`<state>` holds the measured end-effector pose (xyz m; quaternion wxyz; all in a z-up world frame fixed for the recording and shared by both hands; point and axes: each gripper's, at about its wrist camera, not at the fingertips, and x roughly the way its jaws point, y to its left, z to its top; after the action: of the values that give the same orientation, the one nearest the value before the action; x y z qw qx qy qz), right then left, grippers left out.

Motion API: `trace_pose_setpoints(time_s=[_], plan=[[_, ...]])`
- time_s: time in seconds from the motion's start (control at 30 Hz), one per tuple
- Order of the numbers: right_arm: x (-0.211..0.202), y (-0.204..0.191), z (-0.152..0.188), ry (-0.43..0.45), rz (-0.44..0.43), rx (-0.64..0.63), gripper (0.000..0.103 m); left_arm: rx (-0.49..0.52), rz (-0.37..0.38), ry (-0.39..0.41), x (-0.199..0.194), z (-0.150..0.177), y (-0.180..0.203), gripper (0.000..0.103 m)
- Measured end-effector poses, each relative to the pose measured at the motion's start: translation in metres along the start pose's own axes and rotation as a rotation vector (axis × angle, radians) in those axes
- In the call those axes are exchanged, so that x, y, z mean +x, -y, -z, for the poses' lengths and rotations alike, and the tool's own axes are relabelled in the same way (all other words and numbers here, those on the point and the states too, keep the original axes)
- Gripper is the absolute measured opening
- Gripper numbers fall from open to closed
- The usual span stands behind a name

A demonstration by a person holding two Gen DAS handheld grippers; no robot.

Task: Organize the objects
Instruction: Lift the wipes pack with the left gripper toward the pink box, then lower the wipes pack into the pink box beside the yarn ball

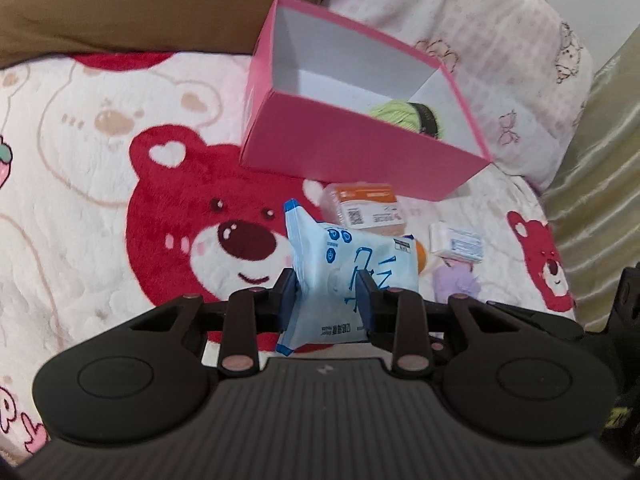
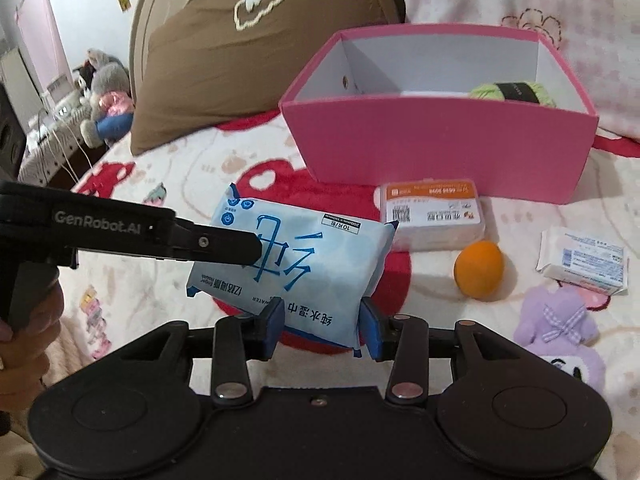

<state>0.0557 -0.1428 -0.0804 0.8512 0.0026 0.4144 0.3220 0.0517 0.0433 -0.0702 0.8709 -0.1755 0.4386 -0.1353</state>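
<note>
A light blue pack of wet wipes [image 1: 348, 264] [image 2: 312, 264] hangs above the bear-print blanket. My left gripper [image 1: 326, 292] is shut on it, both blue pads squeezing its middle. In the right wrist view that gripper [image 2: 252, 250] reaches in from the left and clamps the pack's left side. My right gripper [image 2: 322, 320] straddles the pack's near end. Its pads stand alongside the edges without squeezing, so it is open. Beyond stands an open pink box [image 1: 360, 148] [image 2: 440, 144] with a green yarn ball [image 1: 400, 116] [image 2: 508, 90] inside.
On the blanket in front of the box lie an orange-and-white card case [image 2: 432, 216], an orange ball [image 2: 480, 270], a small white packet [image 2: 584, 264] and a purple plush toy [image 2: 560, 328]. A brown pillow [image 2: 220, 60] leans behind. A hand [image 2: 24, 320] holds the left gripper.
</note>
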Motion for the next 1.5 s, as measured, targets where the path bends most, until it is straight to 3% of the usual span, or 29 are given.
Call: trace_pose_setpoints(time_s=[0.3, 0.83, 1.2, 1.3, 1.5], plan=[[-0.031, 0.002, -0.015, 0.049, 0.006, -0.018, 0.055, 0.037, 0.006, 0.018, -0.020, -0.003, 0.030, 0.031], [-0.076, -0.004, -0.049, 0.133, 0.021, -0.041, 0.068, 0.093, 0.010, 0.064, -0.050, -0.039, 0.071, 0.030], [-0.076, -0.007, -0.087, 0.138, 0.040, -0.108, 0.076, 0.073, 0.020, 0.103, -0.045, -0.076, 0.079, 0.032], [-0.068, -0.001, -0.102, 0.139, 0.014, -0.091, 0.081, 0.053, 0.012, 0.107, -0.040, -0.093, 0.080, 0.032], [-0.049, 0.015, -0.139, 0.123, -0.048, -0.084, 0.081, 0.012, -0.029, 0.136, -0.028, -0.121, 0.079, 0.032]])
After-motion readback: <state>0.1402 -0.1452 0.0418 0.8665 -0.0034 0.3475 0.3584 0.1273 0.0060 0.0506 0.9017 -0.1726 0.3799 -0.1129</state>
